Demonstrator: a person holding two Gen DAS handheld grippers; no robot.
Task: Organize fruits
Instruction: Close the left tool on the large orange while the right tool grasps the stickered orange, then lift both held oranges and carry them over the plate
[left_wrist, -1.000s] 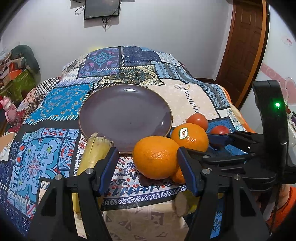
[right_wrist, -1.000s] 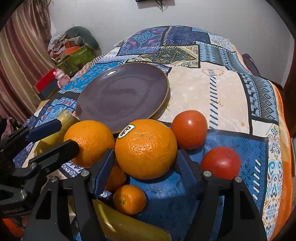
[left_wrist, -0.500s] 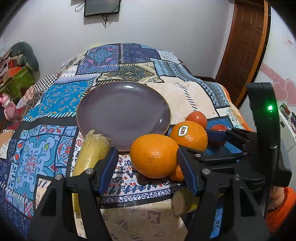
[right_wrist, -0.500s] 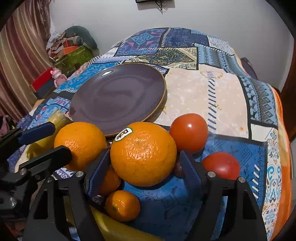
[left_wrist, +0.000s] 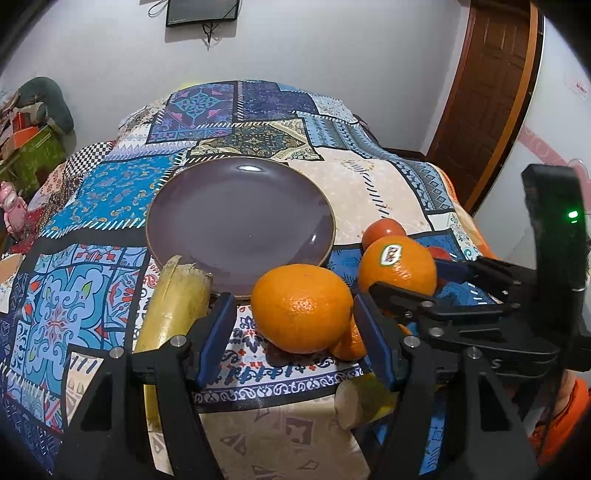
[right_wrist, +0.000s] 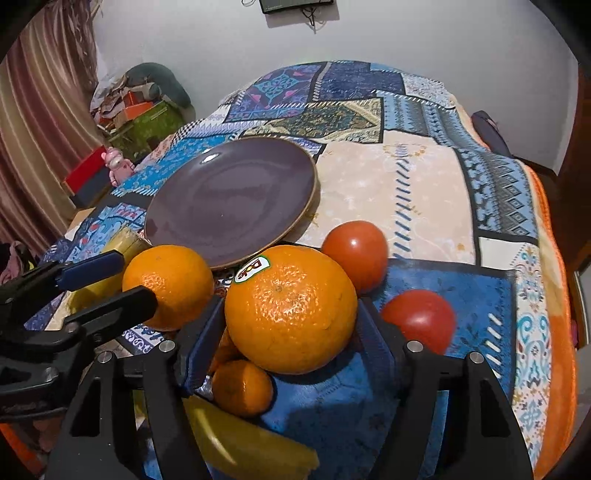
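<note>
A purple plate (left_wrist: 240, 221) (right_wrist: 229, 199) lies on the patchwork cloth with nothing on it. My right gripper (right_wrist: 290, 325) (left_wrist: 406, 277) has the stickered orange (right_wrist: 291, 308) (left_wrist: 397, 266) between its jaws, which are closing, and both pads touch its sides. My left gripper (left_wrist: 295, 325) (right_wrist: 136, 280) stands open around a plain orange (left_wrist: 301, 308) (right_wrist: 168, 286) resting on the cloth, with a gap at the left pad. Two tomatoes (right_wrist: 356, 254) (right_wrist: 419, 319) sit to the right. A small tangerine (right_wrist: 242, 386) lies under the stickered orange.
A cut yellow banana (left_wrist: 173, 299) lies left of the plain orange against the plate's near rim, and another banana (right_wrist: 251, 443) lies beneath my right gripper. The cloth drops off at the right edge (right_wrist: 554, 295). Boxes and a pink toy (right_wrist: 116, 164) stand off to the left.
The right gripper's jaws widened a little around the stickered orange, then came back onto it. The left gripper and the plain orange have kept their places.
</note>
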